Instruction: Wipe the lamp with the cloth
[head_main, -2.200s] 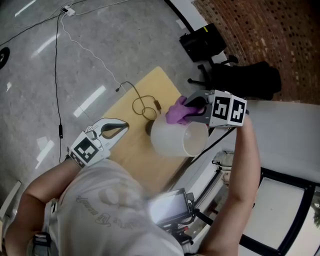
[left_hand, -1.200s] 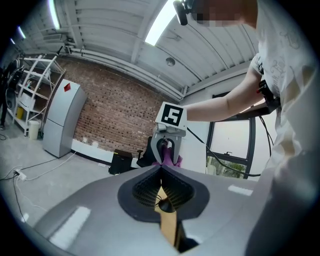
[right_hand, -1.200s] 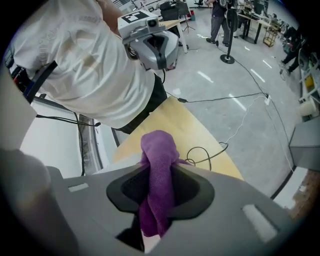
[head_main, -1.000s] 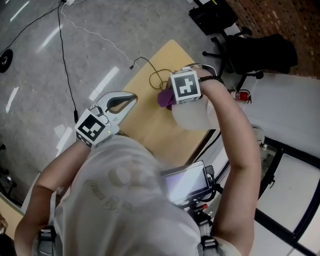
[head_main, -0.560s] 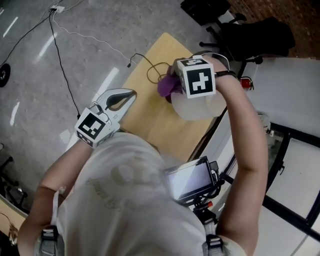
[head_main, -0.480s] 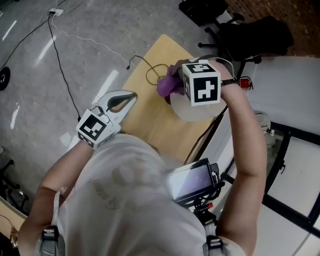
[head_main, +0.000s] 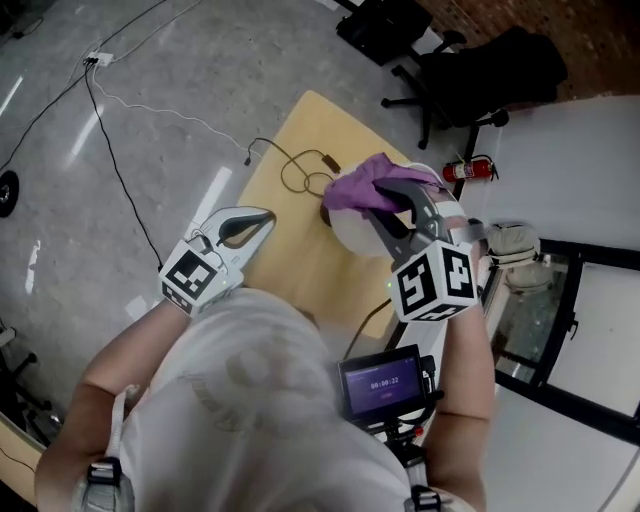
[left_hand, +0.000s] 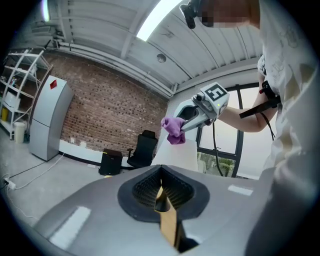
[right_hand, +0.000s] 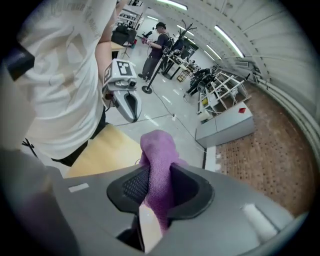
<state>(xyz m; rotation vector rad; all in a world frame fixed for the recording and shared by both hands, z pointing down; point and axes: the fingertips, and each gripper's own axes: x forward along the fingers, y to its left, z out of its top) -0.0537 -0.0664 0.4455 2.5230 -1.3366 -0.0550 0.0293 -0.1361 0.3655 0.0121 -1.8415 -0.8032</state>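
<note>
Grips a purple cloth (head_main: 358, 184) in the right gripper (head_main: 383, 196), jaws clenched on the fabric from both sides, with a bunched fold sticking out past the tips. Points that gripper steeply down from above, marker cube toward the body. Holds the cloth at the top of the white lamp (head_main: 347, 232), over the upper rim of the shade; cannot tell whether fabric and shade actually touch, though from the left gripper view the cloth hangs right at the shade's top edge. Stands the lamp upright on a light wooden counter (head_main: 290, 265), near its far right part, with a dark cord (head_main: 300, 172) looped on the wood just beside the base. Carries the left gripper (head_main: 264, 214) roughly level at the counter's left edge, well apart from the lamp, jaws clenched together on nothing and aimed toward the shade. Beyond the counter, on the grey floor (head_main: 150, 60): a black chair (head_main: 480, 75) and, near it, a small red fire extinguisher (head_main: 466, 167).
</note>
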